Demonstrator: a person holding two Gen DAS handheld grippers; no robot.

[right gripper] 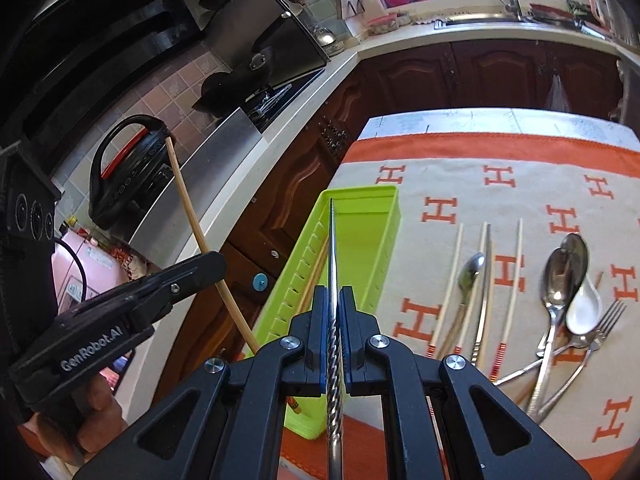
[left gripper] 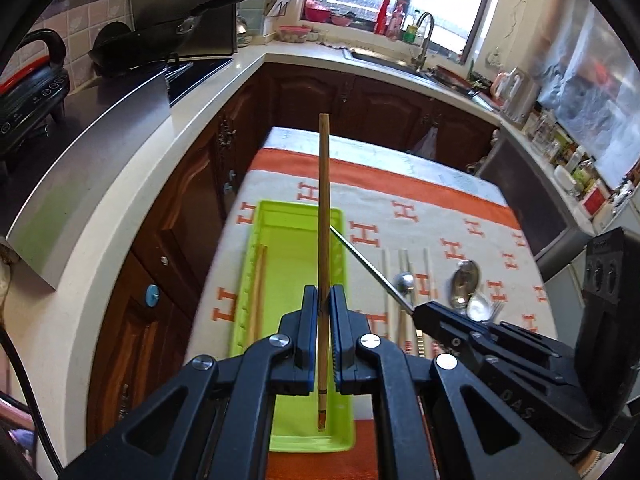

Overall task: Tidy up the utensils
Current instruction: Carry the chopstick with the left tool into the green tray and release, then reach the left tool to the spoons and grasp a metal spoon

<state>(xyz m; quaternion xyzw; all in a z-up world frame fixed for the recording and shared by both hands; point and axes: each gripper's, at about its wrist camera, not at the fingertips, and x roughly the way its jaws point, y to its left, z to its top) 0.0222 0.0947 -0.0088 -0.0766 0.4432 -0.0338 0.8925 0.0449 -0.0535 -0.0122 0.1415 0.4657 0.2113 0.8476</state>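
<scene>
Chopsticks up: left gripper point(left gripper: 323, 300) clamps a wooden one point(left gripper: 323, 216), right gripper point(right gripper: 333, 300) a metal one point(right gripper: 332, 248), both over the tray point(left gripper: 280, 232), drop next.

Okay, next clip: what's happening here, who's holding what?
A person is sorting utensils into a green tray on an orange-patterned cloth. The left gripper is shut on a wooden chopstick held over the tray, and the right gripper is shut on a metal chopstick with a twisted handle, also pointing over the tray. A wooden pair already lies inside. Pale chopsticks, spoons and a fork still lie on the cloth.
</scene>
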